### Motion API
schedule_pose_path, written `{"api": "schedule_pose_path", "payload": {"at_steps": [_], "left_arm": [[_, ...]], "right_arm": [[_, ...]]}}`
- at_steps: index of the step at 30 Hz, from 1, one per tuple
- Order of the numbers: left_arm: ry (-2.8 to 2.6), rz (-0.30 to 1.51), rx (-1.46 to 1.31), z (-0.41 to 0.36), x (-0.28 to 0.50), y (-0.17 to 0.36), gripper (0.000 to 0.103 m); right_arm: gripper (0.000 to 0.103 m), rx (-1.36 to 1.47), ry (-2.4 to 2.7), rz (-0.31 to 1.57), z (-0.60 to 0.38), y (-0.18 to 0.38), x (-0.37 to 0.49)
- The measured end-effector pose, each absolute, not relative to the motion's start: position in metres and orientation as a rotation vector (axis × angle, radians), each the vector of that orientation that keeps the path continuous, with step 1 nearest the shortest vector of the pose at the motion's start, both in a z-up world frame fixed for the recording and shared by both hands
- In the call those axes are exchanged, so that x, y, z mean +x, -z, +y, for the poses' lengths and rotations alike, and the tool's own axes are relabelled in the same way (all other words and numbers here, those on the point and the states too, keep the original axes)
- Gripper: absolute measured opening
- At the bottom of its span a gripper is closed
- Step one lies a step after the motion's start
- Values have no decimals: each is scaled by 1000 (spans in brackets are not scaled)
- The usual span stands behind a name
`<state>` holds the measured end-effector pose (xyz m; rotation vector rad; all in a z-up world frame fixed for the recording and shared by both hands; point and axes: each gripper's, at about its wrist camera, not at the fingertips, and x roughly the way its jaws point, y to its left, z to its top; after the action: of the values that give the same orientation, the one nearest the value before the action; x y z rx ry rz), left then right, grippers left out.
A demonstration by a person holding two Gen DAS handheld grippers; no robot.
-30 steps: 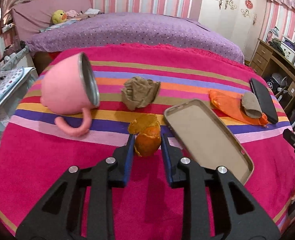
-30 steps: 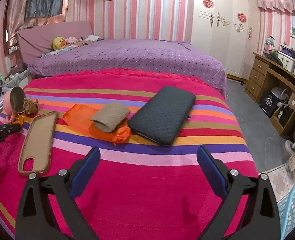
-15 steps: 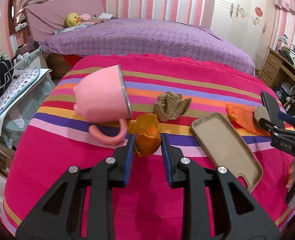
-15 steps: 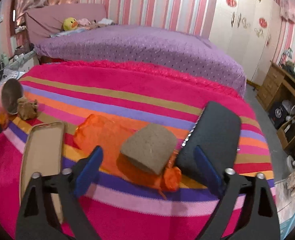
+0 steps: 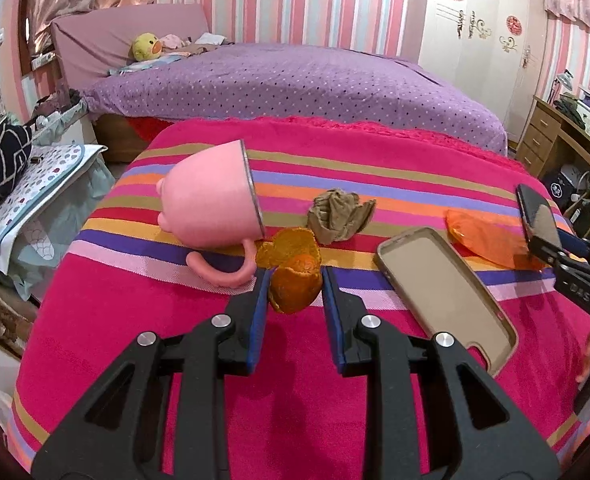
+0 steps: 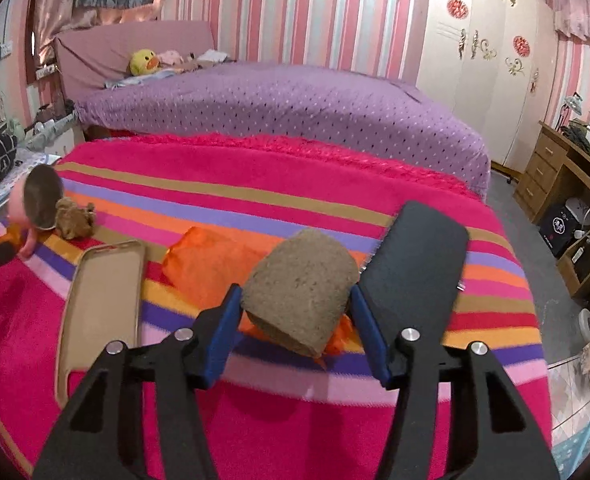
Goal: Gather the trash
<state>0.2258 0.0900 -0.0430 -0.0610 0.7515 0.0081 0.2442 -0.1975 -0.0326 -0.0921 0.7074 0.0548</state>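
Leftmost in the left wrist view, a smooth pink mug (image 5: 211,196) is seen lying on its side on the fuzzy striped blanket (image 5: 375,152), its metal-lined mouth turned to the right and its looped handle resting on the cloth; its inside is hidden in this view, while the right wrist view shows a dull grey interior (image 6: 41,202), too blurred for contents to be told. Just right of the handle, a curled, pitted orange peel (image 5: 295,280) is pinched between the blue pads of the left gripper (image 5: 295,294), whose jaws are closed onto it; a crumpled brown paper wad (image 5: 341,216) lies just behind it. Further right, a tan phone case (image 5: 439,284) is laid open side up, shallow and tray-like, with nothing in it; beyond it an orange plastic bag (image 5: 483,236) is spread flat. At the far right edge, the right gripper (image 6: 295,312) is only partly caught by the left camera; its own view shows a coarse, rounded brown sponge-like block (image 6: 299,284) sitting on the orange bag between the blue fingers, which flank its sides closely; whether they press it cannot be told. A textured black wallet-like case (image 6: 415,264) lies just beside it on the right.
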Motion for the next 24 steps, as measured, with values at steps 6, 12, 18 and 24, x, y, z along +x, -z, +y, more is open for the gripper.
{"api": "schedule_pose_path", "payload": {"at_steps": [6,12,18,24], "left_arm": [[-2,726,-39,74,208,39,25],[17,689,-29,50,186,29,25],[39,679,-36,19,159,25,25],[61,684,-27,-8,134,30,25]], "right_arm": [[55,-63,-38,667,-219,20,201],[55,-59,-19,639,-238,9,156],[55,-61,-5,633,-257,14,115],[55,-30,13,615,-278,18,86]]}}
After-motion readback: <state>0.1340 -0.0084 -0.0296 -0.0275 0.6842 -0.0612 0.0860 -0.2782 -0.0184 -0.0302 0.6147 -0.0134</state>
